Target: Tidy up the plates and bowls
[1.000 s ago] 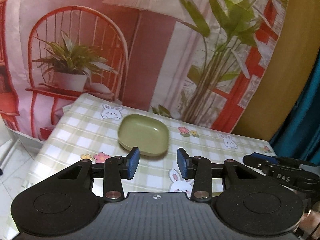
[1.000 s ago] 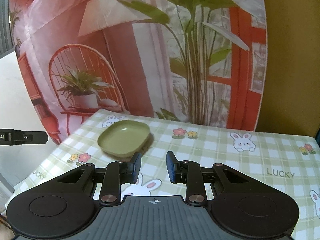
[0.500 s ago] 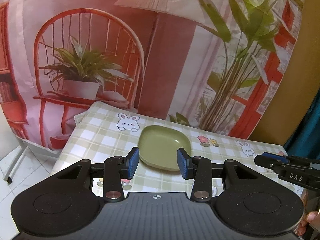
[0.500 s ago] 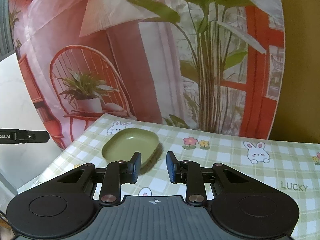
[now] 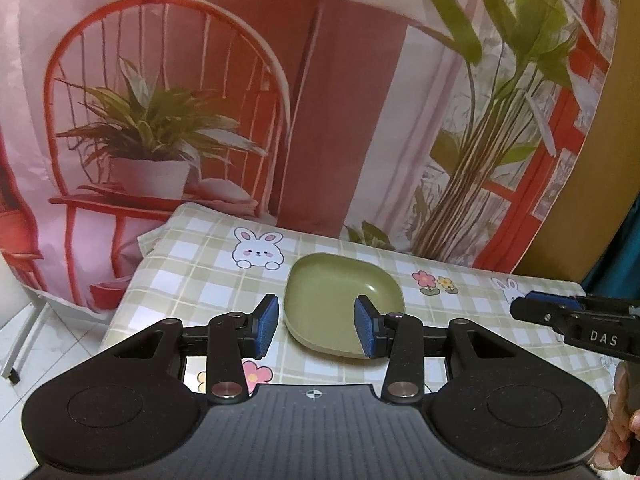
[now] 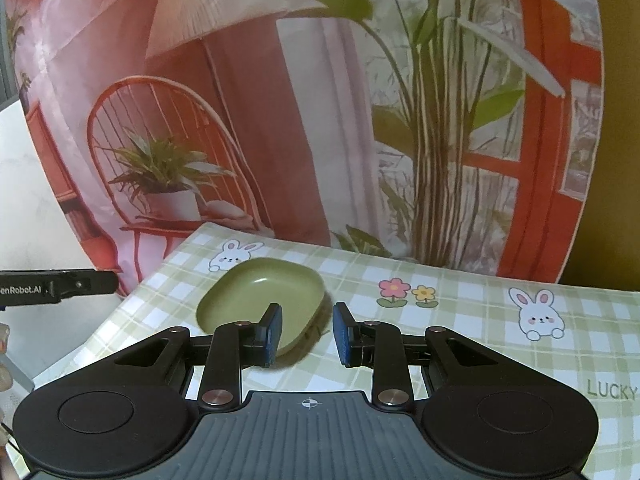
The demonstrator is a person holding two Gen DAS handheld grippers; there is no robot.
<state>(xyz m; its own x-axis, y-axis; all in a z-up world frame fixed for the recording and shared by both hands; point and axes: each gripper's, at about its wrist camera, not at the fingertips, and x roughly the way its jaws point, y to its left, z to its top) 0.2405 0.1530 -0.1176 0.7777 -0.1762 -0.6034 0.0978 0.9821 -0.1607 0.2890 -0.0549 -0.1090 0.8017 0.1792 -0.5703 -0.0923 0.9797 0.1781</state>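
Both the left tongs and right tongs stood apart, empty; the green dish ahead looked light, stiff, slippery, best pinched at its near rim.

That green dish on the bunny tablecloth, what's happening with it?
A person holds a gripper in each hand, tidying plates and bowls. The green dish sits on the checked bunny tablecloth, and nobody is touching it. The left gripper is open and lined up in front of the dish. The right gripper is open too, with the dish just to its left. Neither holds anything yet.
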